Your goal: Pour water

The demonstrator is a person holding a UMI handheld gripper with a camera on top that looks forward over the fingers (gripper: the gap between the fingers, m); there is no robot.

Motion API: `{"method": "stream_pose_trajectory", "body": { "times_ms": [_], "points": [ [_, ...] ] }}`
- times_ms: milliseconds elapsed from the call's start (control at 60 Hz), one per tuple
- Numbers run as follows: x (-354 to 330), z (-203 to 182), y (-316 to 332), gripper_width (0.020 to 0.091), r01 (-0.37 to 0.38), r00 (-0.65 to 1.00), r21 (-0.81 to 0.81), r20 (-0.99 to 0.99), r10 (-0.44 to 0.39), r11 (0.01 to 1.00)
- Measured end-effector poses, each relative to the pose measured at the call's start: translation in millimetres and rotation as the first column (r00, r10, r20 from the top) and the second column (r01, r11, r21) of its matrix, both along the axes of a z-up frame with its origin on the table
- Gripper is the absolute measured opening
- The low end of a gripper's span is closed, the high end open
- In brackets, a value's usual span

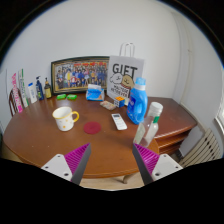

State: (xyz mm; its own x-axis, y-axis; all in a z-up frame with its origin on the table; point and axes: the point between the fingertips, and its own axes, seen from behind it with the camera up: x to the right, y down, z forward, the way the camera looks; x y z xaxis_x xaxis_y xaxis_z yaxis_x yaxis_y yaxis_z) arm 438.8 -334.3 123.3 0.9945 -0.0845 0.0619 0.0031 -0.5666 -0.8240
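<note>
A cream mug with its handle to the right stands on the round wooden table, left of the middle. A red coaster lies flat just right of the mug. At the table's right side stand a blue jug-like bottle and a white spray bottle with a green collar. My gripper is open, well short of the table's near edge, with nothing between its magenta pads. The mug and bottles are all far beyond the fingers.
A white remote lies near the coaster. At the back stand a framed group photo, a white gift bag, a blue box and several bottles and tubes at the left. A radiator is at the right.
</note>
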Motion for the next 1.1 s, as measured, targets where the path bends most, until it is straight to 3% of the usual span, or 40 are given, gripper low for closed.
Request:
{"method": "stream_pose_trajectory", "body": {
  "times_ms": [250,483,583,633,883,1100],
  "points": [
    [118.1,-46.7,43.2,0.0856,0.013,1.000,0.036,-0.025,-0.012,0.999],
    [140.0,-69.4,99.3,0.0835,-0.025,1.000,0.072,-0.008,0.026,0.997],
    [134.8,-78.5,115.8,0.0709,-0.048,0.999,0.085,-0.009,0.049,0.995],
    [134.3,-77.7,120.5,0.0551,-0.047,0.999,0.101,-0.001,0.048,0.994],
    [140.3,-70.0,124.0,0.0448,-0.006,0.998,0.088,0.063,0.000,0.996],
    [140.7,-1.4,144.6,0.0448,0.015,0.931,0.100,0.361,-0.050,0.995]
  ]
}}
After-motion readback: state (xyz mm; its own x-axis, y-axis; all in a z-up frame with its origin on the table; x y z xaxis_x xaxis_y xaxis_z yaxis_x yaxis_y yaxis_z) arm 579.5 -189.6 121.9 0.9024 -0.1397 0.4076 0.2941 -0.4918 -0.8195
